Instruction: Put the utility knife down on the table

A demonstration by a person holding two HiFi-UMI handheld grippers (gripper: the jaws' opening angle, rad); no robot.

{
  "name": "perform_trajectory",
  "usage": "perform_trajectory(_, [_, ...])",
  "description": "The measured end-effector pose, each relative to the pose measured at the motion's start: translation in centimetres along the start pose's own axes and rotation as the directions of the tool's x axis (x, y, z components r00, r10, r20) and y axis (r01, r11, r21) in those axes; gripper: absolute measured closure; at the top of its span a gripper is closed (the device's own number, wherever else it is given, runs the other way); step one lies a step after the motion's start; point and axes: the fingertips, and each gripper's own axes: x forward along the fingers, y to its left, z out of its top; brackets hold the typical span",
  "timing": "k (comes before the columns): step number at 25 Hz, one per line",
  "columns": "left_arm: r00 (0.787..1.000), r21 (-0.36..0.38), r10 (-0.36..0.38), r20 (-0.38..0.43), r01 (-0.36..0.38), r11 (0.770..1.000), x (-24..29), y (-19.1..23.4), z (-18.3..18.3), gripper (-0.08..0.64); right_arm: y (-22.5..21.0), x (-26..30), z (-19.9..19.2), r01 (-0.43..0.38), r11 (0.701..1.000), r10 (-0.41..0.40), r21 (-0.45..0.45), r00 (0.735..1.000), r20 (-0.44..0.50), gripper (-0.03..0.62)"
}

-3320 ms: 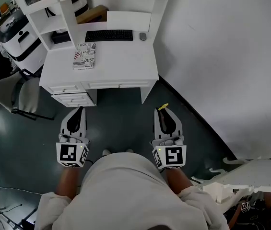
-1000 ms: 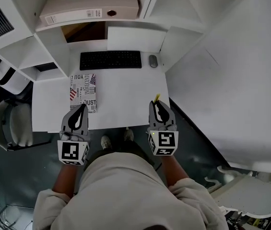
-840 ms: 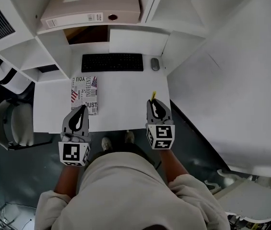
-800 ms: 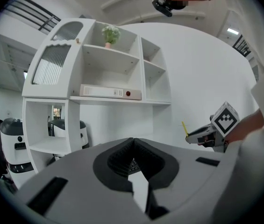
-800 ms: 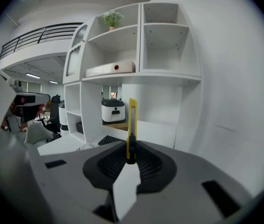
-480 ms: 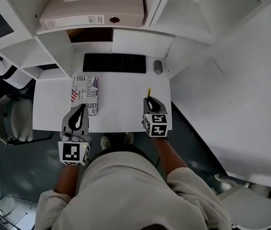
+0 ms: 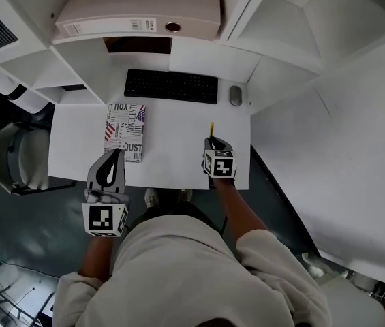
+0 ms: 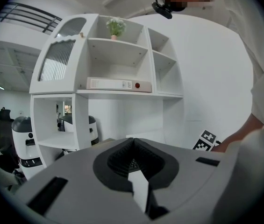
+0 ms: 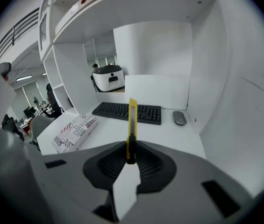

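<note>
The right gripper (image 7: 213,142) clamped a slim yellow utility knife (image 9: 132,120) over the white table's (image 7: 172,145) right side; the left gripper (image 7: 116,155), jaws together and empty, hung near-left.

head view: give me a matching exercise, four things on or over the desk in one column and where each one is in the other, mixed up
Things:
1. utility knife
2. keyboard
3. mouse
4. printed box

Places:
a. just right of the keyboard
b. clamped in the right tool, yellow end sticking out over the desk
c. flat on the desk, left of the knife
d. at the back of the desk, below the shelf with the binder

Pairs: 1-b, 2-d, 3-a, 4-c
</note>
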Motion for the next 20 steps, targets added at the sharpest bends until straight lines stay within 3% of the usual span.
perform_trajectory(8, [0.998, -0.004, 0.043, -0.045, -0.044, 0.999, 0.5, 1.2, -1.3, 0.560, -0.8, 5.4, -2.9, -0.014, 0.998, 0.023, 0.057, 0.989, -0.147, 0.531])
perform_trajectory(20, [0.992, -0.019, 0.079, -0.099, -0.081, 0.996, 1.4, 2.3, -3.0, 0.560, -1.3, 10.1, -6.7, 0.001, 0.989, 0.045, 0.145, 0.949, -0.312, 0.531])
